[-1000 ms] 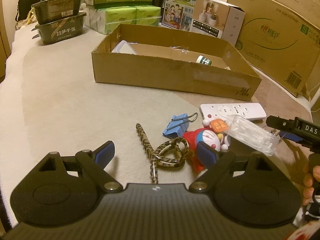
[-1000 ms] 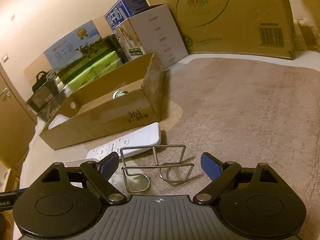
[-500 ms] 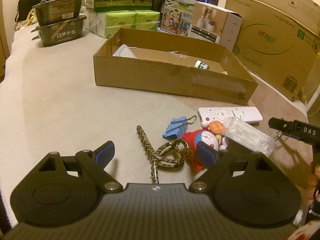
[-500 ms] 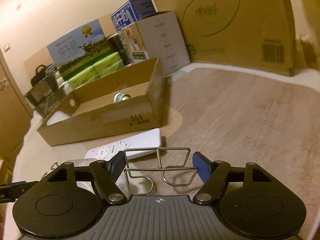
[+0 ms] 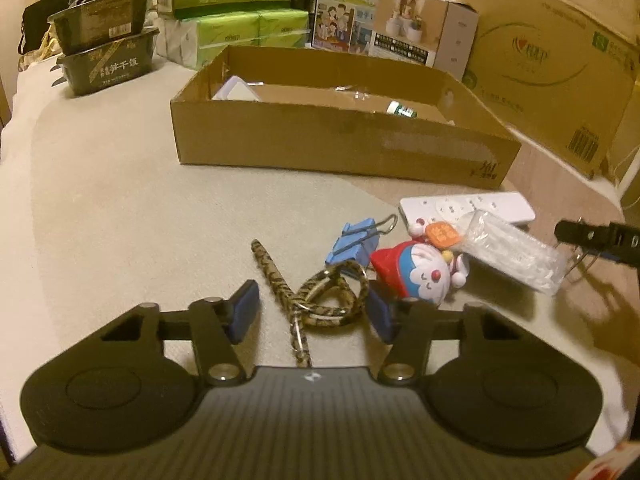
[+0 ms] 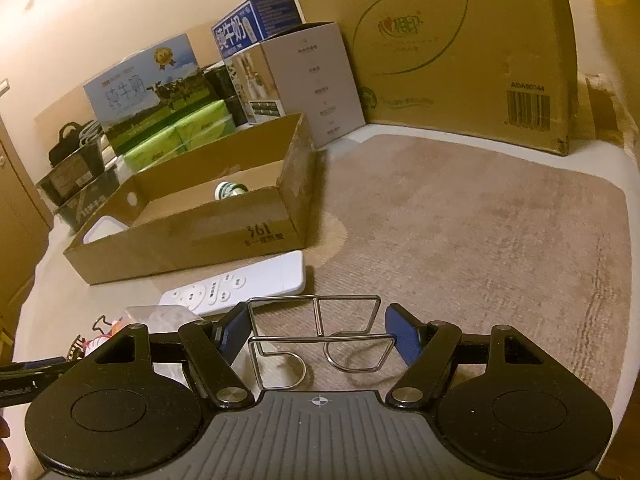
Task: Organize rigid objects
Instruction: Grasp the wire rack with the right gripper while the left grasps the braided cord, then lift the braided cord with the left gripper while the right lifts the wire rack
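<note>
A leopard-print strap with a key ring (image 5: 328, 300) lies on the beige mat. My left gripper (image 5: 314, 312) straddles its loop and its jaws are closing: the right pad is at the loop, the left pad stands clear of it. Beside the strap lie a blue binder clip (image 5: 352, 242), a red and blue cat figure (image 5: 416, 272), a clear bag of white sticks (image 5: 516, 256) and a white remote (image 5: 468, 208). My right gripper (image 6: 319, 334) is shut on a bent wire holder (image 6: 320, 320), a pad against each of its sides.
An open shallow cardboard box (image 5: 344, 148) stands behind the loose items, holding a white lid and a small green-capped bottle (image 6: 230, 190). Milk cartons, tissue packs, a grey box and a large carton (image 6: 460, 52) line the back. Black trays (image 5: 108, 60) are stacked at far left.
My left jaws have narrowed around the strap's loop. My right jaws came in from wide open onto the wire holder's sides half a second ago and have stayed there.
</note>
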Demonstrator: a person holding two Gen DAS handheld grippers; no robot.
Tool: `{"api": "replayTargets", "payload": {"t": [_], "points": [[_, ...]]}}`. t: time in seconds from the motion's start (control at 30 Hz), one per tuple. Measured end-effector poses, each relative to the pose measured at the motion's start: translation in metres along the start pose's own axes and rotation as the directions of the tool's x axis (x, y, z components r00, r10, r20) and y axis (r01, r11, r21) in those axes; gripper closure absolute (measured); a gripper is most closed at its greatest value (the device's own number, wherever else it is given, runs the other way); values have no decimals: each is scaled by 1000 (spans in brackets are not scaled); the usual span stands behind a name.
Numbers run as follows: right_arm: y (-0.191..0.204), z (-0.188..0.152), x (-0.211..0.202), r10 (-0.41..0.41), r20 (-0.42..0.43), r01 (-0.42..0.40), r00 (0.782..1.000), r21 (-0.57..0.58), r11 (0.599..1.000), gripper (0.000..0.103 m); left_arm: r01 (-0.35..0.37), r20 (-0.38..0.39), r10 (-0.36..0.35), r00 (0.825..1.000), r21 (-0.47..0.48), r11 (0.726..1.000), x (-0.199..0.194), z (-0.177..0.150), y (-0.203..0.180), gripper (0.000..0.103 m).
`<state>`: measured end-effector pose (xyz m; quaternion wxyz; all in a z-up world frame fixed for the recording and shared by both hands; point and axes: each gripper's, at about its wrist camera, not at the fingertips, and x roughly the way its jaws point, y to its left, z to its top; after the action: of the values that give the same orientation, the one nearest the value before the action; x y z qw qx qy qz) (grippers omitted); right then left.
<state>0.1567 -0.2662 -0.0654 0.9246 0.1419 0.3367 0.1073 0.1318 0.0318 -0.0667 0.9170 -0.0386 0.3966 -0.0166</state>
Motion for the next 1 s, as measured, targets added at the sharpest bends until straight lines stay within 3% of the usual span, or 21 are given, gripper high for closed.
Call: {"api": "replayTargets", "payload": {"t": [0.17,0.3,0.57,1.0], "points": [[4,1,1,4,1,-4,1000,-10,1000,30,-31,-2,31,1000,-1,1000,9,-1,-2,54],[7,2,-2,7,3,-7,1000,-24,1000,30,-40,6,41,999,-7,999,5,-1,-2,65],[15,7,-15,5,24,-3,1000,-53,999,30,-39,-3,39,999,-8,999,-13,-7,4,67],[35,12,-47,11,46,-6,999,-97,995,30,-28,55,29,998,-13,1000,-58,3,7,67]]}}
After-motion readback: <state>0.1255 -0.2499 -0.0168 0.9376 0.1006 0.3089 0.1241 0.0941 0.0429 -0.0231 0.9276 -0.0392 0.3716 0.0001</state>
